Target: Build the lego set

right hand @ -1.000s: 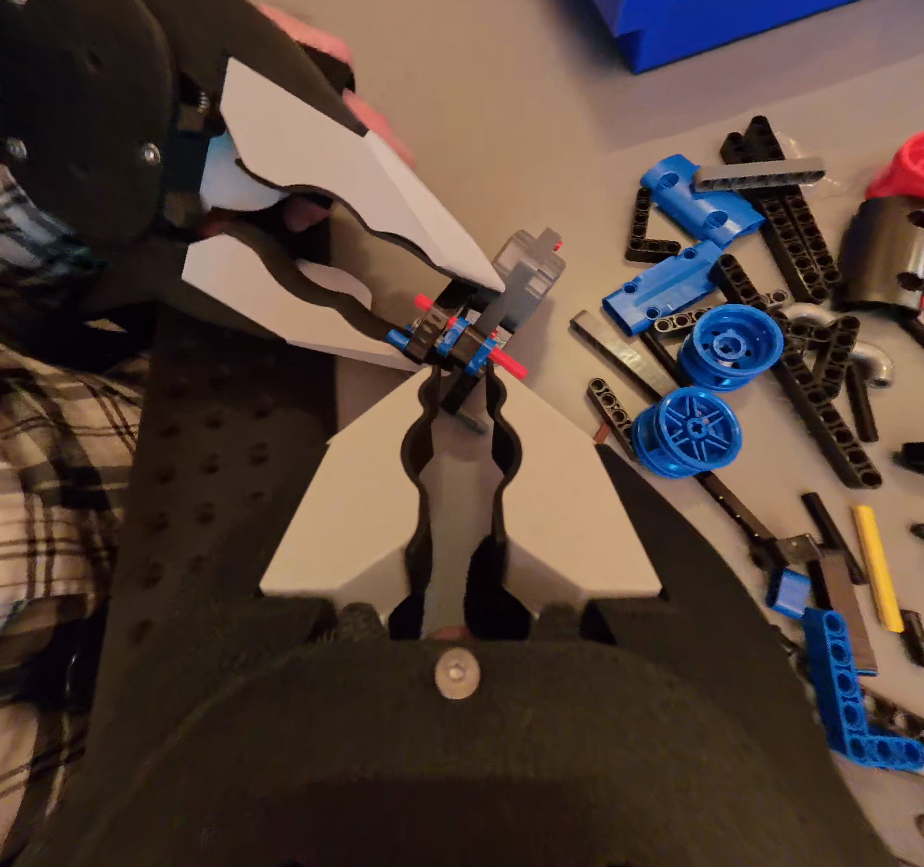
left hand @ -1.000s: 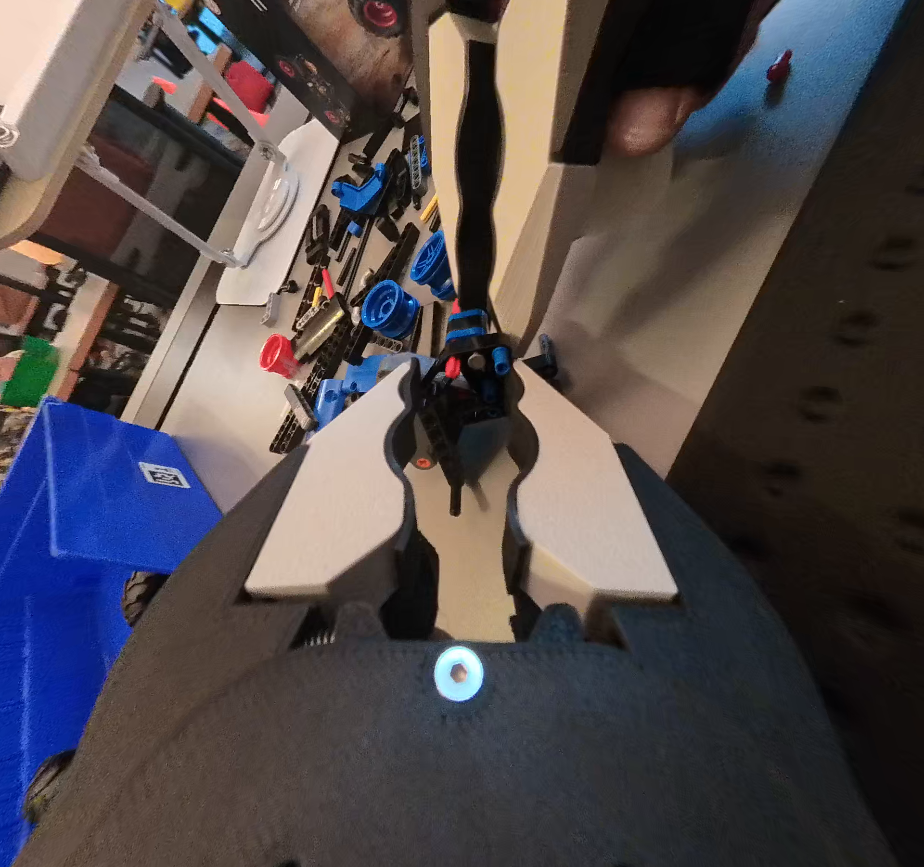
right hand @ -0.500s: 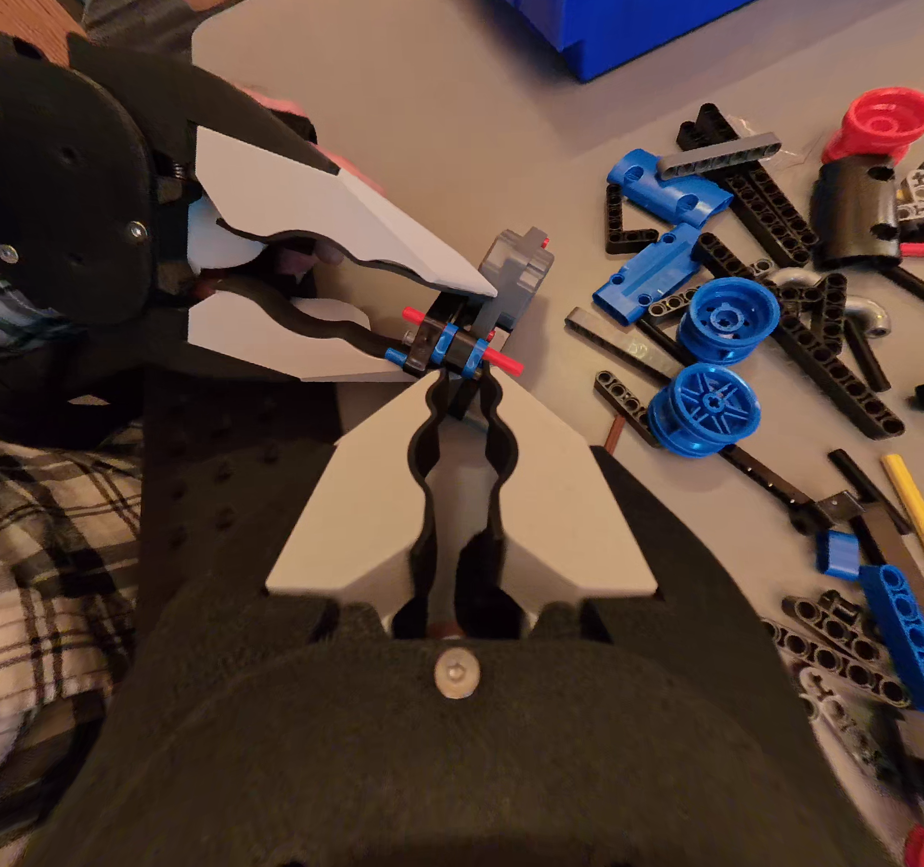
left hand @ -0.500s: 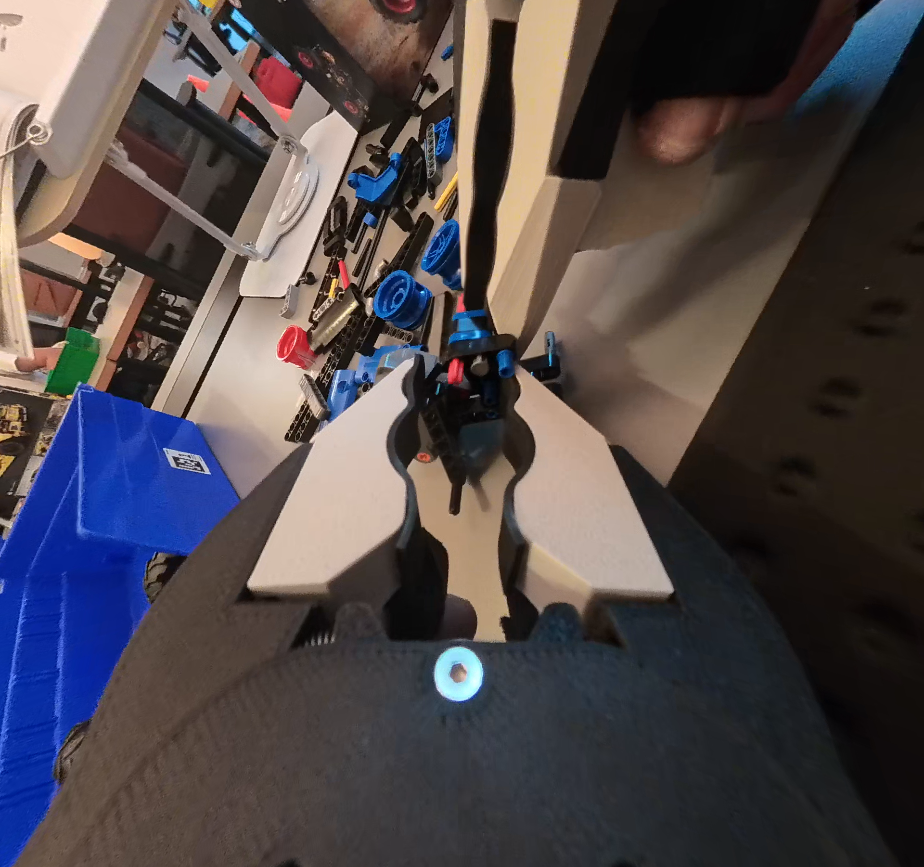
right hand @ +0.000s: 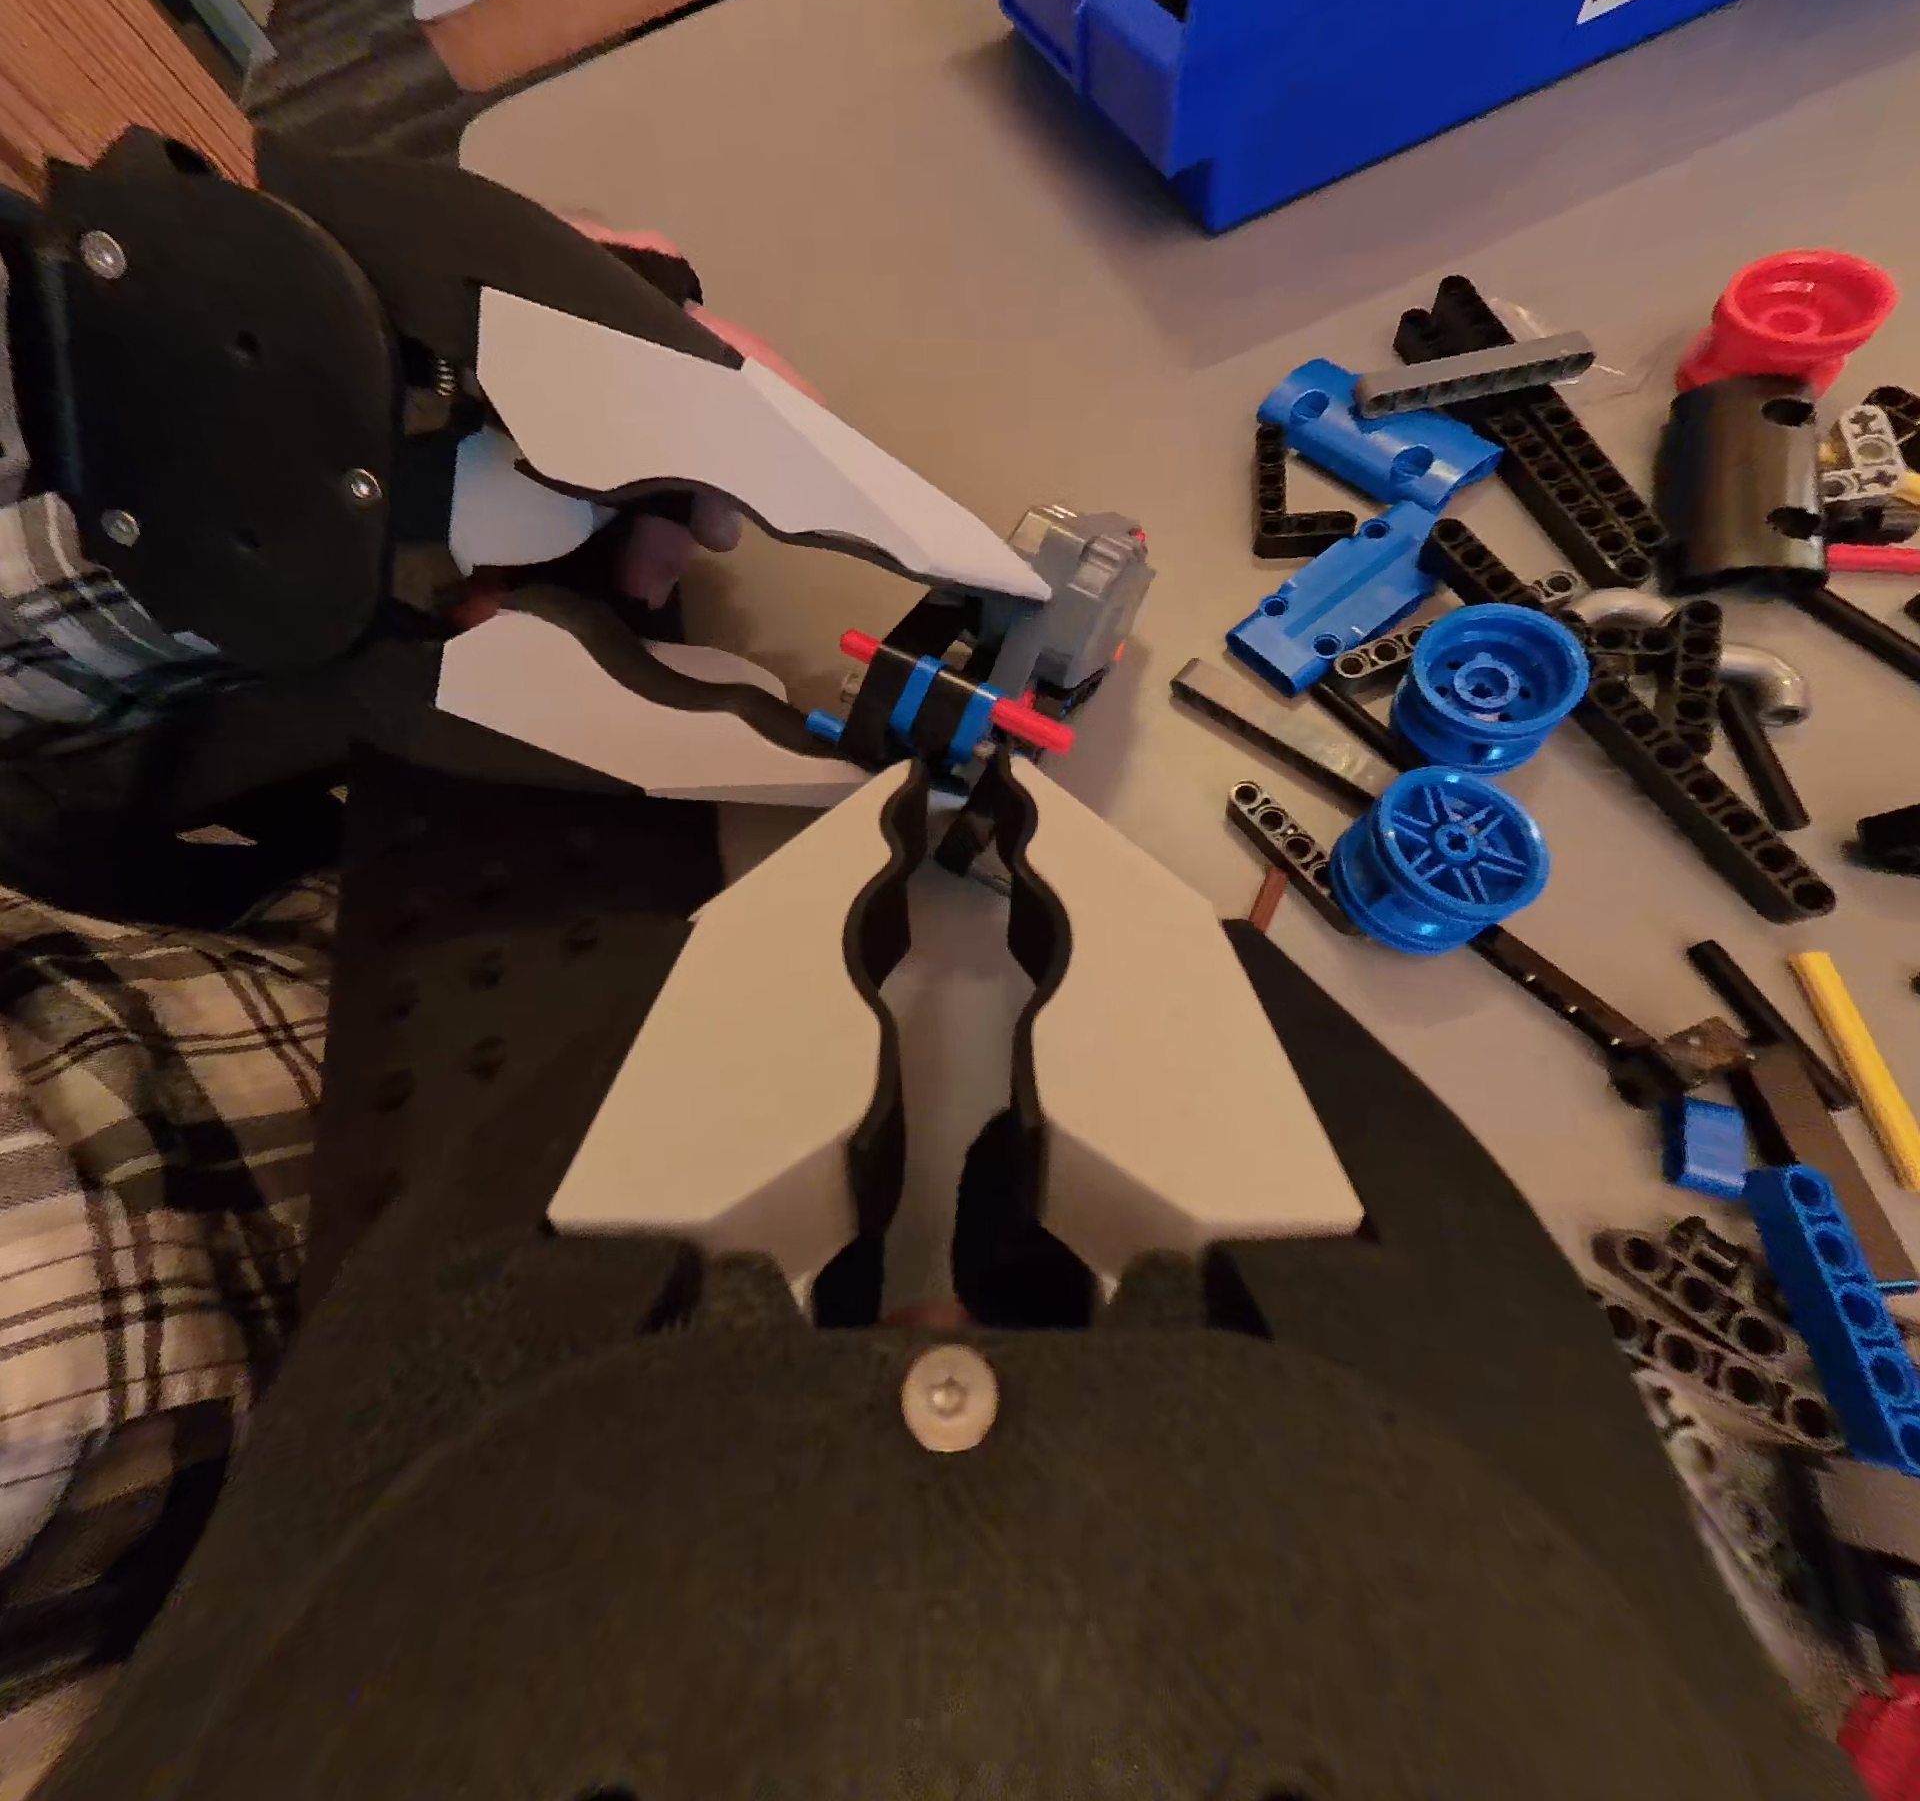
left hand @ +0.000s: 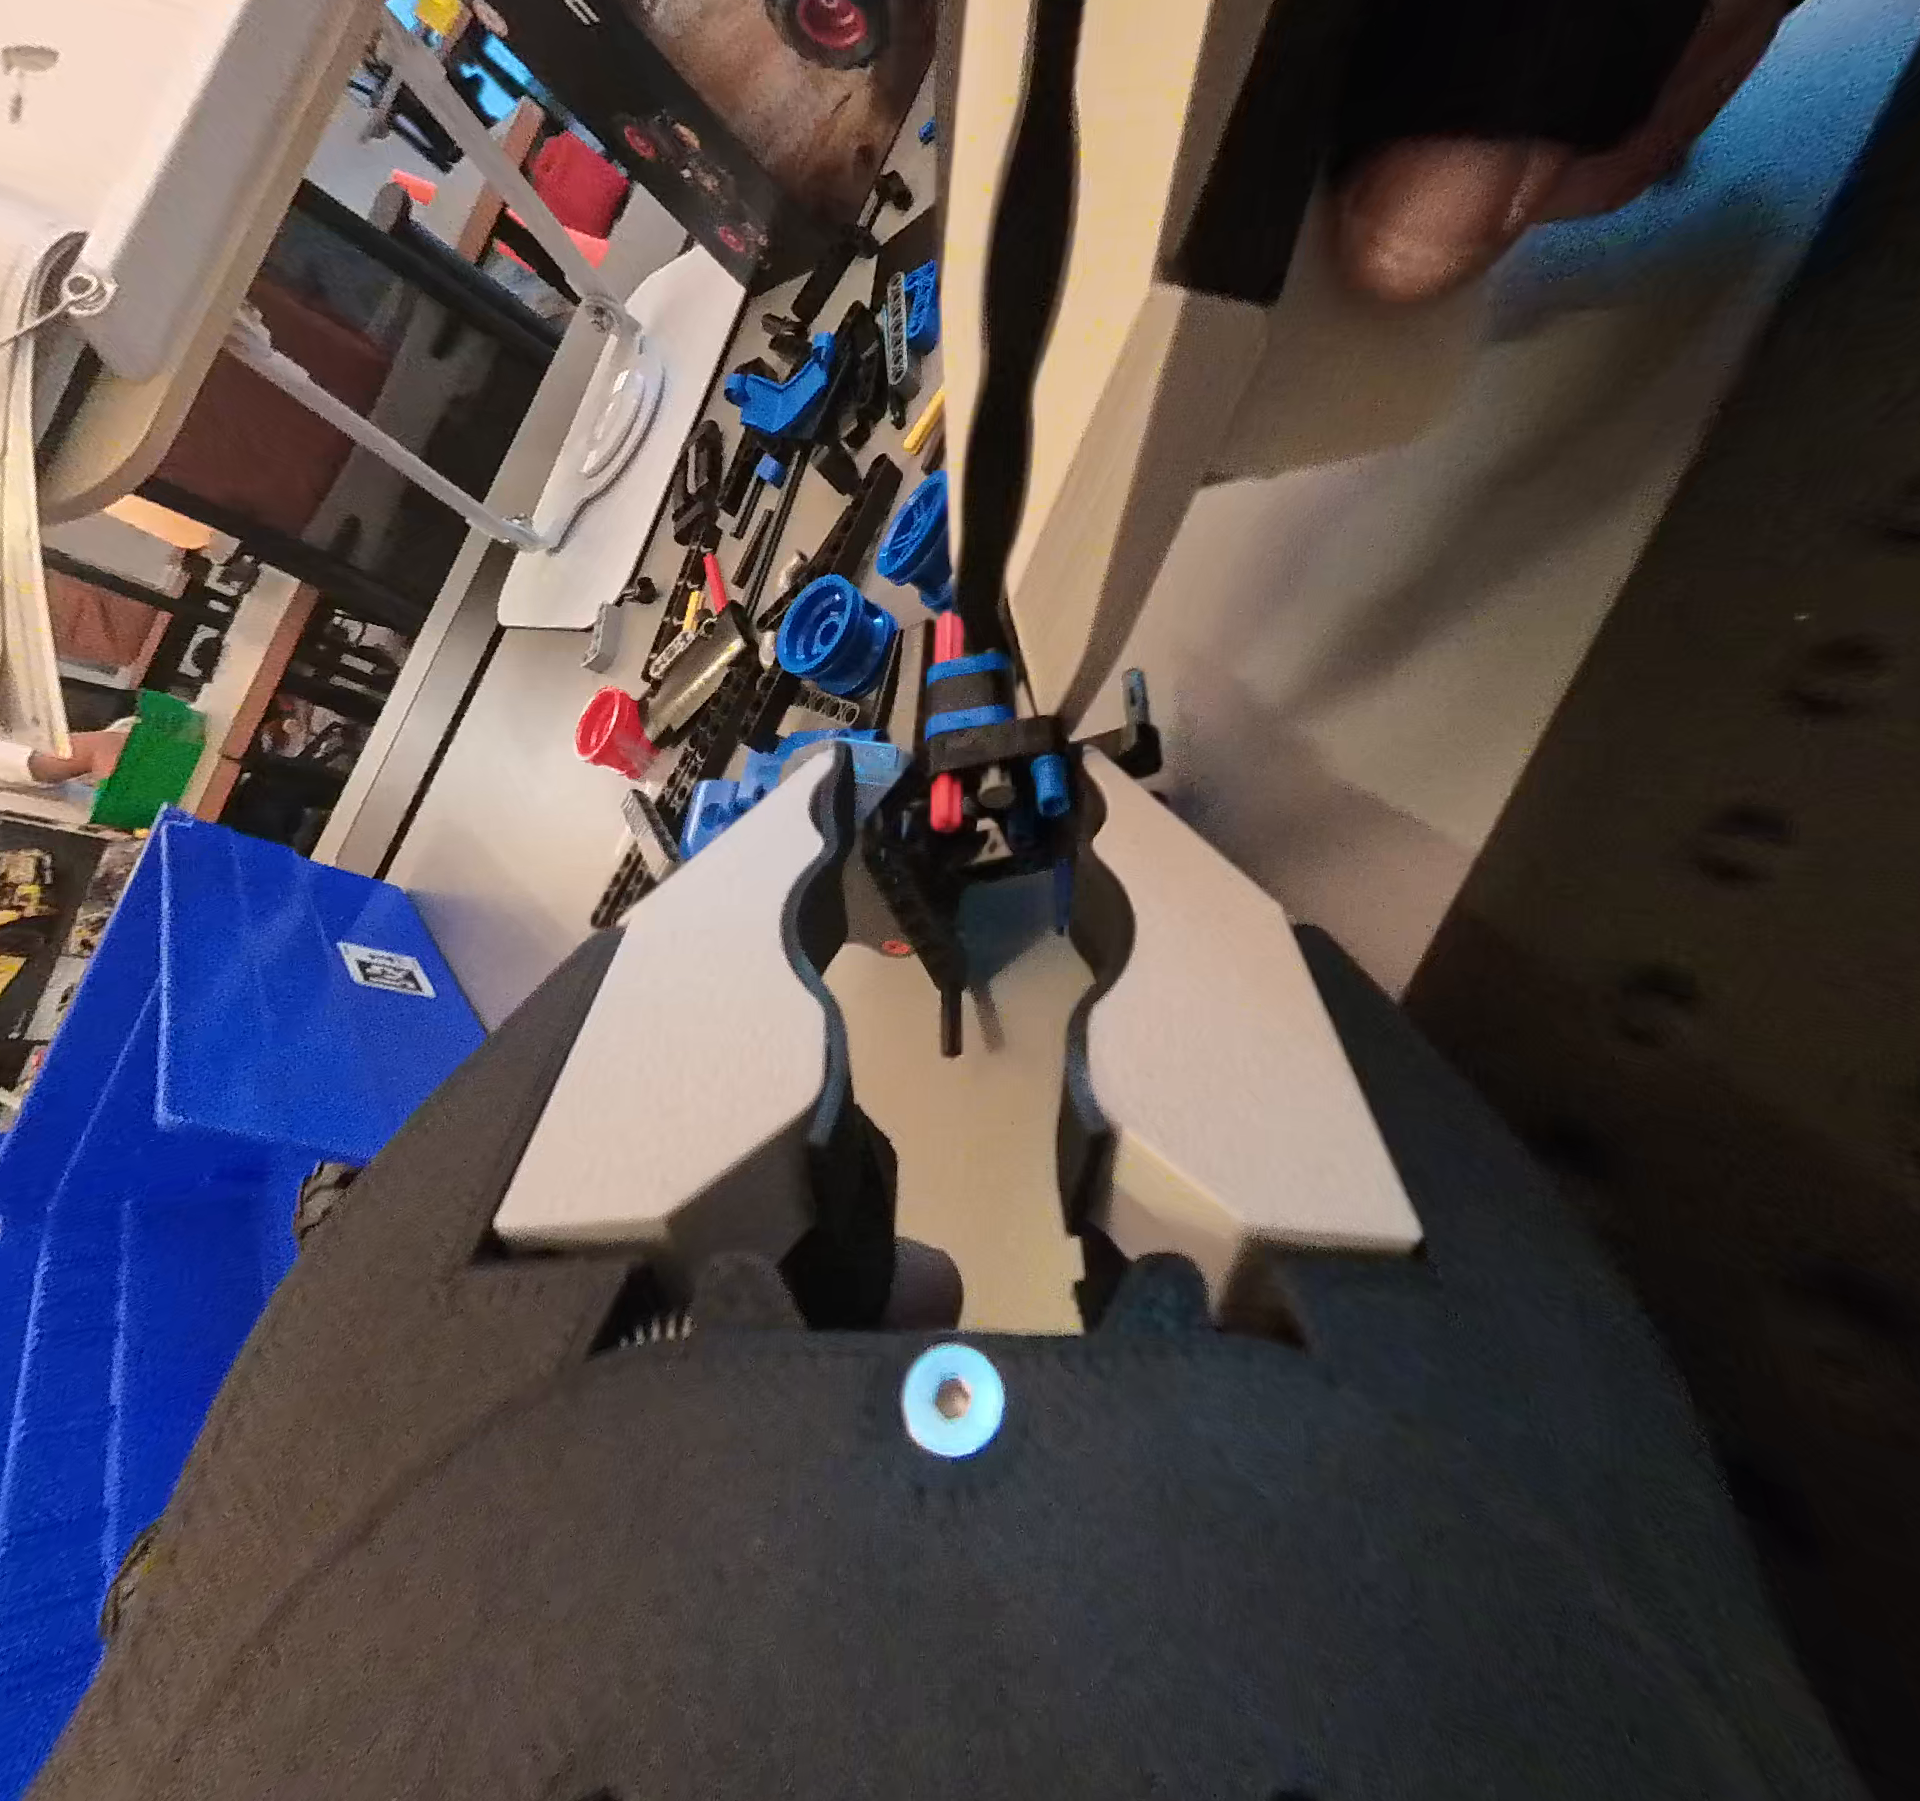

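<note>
We have both grippers on one small assembly now. Over the last second the right gripper (right hand: 951, 780) has swung round on it: the black-and-blue connector block (right hand: 925, 707) with its red axle (right hand: 1029, 721) was lying level with the fingertips, and now it sits turned and lifted a little, showing more of its side. To us that reads as a part being seated or twisted home rather than a fresh pick.

The left gripper (left hand: 961, 795) is closed about halfway around the sub-assembly (left hand: 966, 847), its fingers pinching the black frame from both sides, a thin black pin hanging below. The right gripper's tips are nearly closed, nipping the lower edge of the connector block. We see the grey motor-like brick (right hand: 1086, 588) on the far side of the left gripper's fingers, part of the same lump.

The whole build hangs just above the grey table (right hand: 935, 297), with the loose parts, blue wheel hubs (right hand: 1439, 852) among them, well off to the right.
</note>
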Available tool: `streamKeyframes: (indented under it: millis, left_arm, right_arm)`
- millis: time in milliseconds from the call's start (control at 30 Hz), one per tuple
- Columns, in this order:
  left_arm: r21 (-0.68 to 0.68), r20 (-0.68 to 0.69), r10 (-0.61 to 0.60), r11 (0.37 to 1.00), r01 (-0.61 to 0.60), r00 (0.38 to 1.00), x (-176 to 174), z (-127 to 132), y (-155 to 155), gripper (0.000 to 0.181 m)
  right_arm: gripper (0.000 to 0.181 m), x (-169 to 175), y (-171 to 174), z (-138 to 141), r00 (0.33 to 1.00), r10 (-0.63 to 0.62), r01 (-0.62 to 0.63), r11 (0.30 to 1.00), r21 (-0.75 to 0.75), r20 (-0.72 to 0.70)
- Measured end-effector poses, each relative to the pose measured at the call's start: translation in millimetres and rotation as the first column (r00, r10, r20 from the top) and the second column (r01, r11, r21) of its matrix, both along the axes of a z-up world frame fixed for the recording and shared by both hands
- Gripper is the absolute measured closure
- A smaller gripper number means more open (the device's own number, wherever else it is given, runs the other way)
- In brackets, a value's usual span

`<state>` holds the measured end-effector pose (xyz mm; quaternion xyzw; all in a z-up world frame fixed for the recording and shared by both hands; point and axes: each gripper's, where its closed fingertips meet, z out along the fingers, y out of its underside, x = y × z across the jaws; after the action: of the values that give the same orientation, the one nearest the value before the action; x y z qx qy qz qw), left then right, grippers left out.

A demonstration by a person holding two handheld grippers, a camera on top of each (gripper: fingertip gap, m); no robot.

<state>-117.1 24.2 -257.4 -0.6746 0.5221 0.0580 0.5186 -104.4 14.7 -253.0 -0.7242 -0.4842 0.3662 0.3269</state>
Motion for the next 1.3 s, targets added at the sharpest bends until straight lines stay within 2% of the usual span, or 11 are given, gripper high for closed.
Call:
streamKeyframes:
  millis: [67, 133, 367, 467, 533, 700, 1000, 1133, 1300]
  left_arm:
    - [-0.007, -0.010, -0.012, 1.000, 0.012, 1.000, 2.6, -2.3, -2.0, 0.143]
    - [0.000, -0.026, -0.008, 1.000, 0.008, 1.000, 2.8, -3.8, -2.0, 0.150]
    - [0.002, -0.022, -0.006, 1.000, 0.006, 1.000, 3.5, -4.5, -2.3, 0.149]
    - [0.002, 0.018, -0.030, 1.000, 0.030, 0.999, 4.9, 2.1, -7.1, 0.128]
    - [-0.006, 0.030, -0.022, 1.000, 0.023, 0.999, 2.2, 4.4, -9.4, 0.124]
    - [-0.006, -0.020, -0.010, 1.000, 0.010, 1.000, -2.6, -3.7, -14.1, 0.150]
    - [0.020, -0.040, 0.001, 1.000, 0.000, 0.999, -4.2, -6.9, -12.4, 0.151]
    - [0.024, -0.046, 0.008, 1.000, -0.007, 0.999, -3.9, -7.9, -11.0, 0.152]
    - [0.019, -0.056, 0.005, 1.000, -0.004, 0.998, -3.3, -11.4, -11.1, 0.151]
  right_arm:
    - [0.169, -2.7, -4.2, -0.6, 1.000, 0.006, -0.006, 1.000, 0.020, 0.008]
    - [0.175, -4.1, -5.4, 0.5, 1.000, -0.008, 0.008, 0.999, 0.039, 0.006]
    - [0.171, -0.2, -1.4, 1.1, 0.998, -0.056, 0.052, 0.992, 0.115, 0.030]
    - [0.167, 3.0, -2.4, -2.7, 0.998, -0.055, 0.051, 0.994, 0.098, 0.036]
    - [0.162, 4.0, -3.9, -3.4, 0.998, -0.050, 0.047, 0.995, 0.085, 0.029]
    - [0.156, 1.3, -8.8, 2.2, 1.000, -0.031, 0.031, 0.997, 0.073, -0.004]
    - [0.151, -1.9, -9.7, 0.5, 0.999, -0.045, 0.045, 0.998, 0.044, -0.004]
    - [0.148, -3.9, -8.8, 1.9, 0.997, -0.060, 0.058, 0.997, -0.042, -0.041]
    - [0.154, -4.7, -5.9, -0.1, 0.995, -0.082, 0.077, 0.993, -0.095, -0.056]
